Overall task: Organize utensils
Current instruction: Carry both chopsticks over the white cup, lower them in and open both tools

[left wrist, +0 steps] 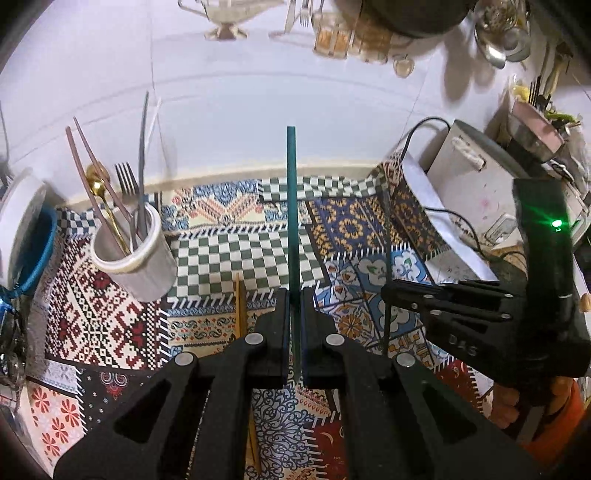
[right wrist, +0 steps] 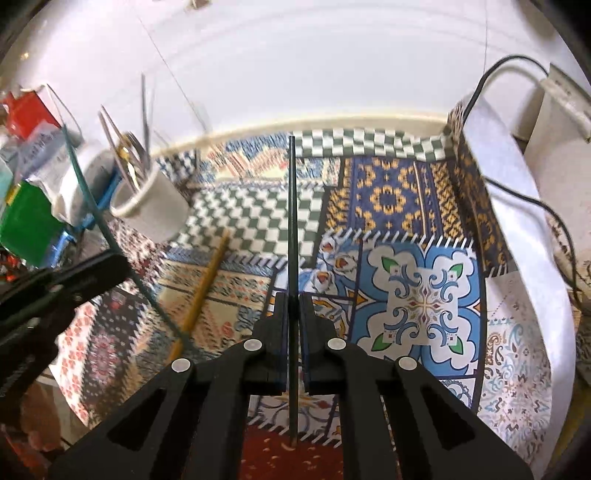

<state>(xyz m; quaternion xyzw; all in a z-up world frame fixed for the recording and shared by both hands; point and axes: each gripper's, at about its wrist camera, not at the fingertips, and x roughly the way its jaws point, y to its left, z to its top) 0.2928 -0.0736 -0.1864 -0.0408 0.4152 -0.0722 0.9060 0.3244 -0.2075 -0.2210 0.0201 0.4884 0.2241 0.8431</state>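
My left gripper (left wrist: 294,297) is shut on a green chopstick (left wrist: 291,206) that stands up between its fingers, above the patterned mat (left wrist: 221,258). My right gripper (right wrist: 294,299) is shut on a thin dark chopstick (right wrist: 291,221) in the same way. In the left wrist view the right gripper (left wrist: 388,293) hangs to the right. In the right wrist view the left gripper (right wrist: 118,264) is at the left with its green chopstick (right wrist: 110,236). A white cup (left wrist: 136,262) at the left holds a fork, a gold spoon and several sticks. A wooden chopstick (right wrist: 203,291) lies on the mat.
A white tiled wall (left wrist: 258,92) backs the mat. A white appliance (left wrist: 461,162) with a black cable stands at the right, with the mat's edge curled up against it. Packets and a blue rack (right wrist: 33,206) crowd the left. Dishes and hanging utensils (left wrist: 303,14) sit higher up.
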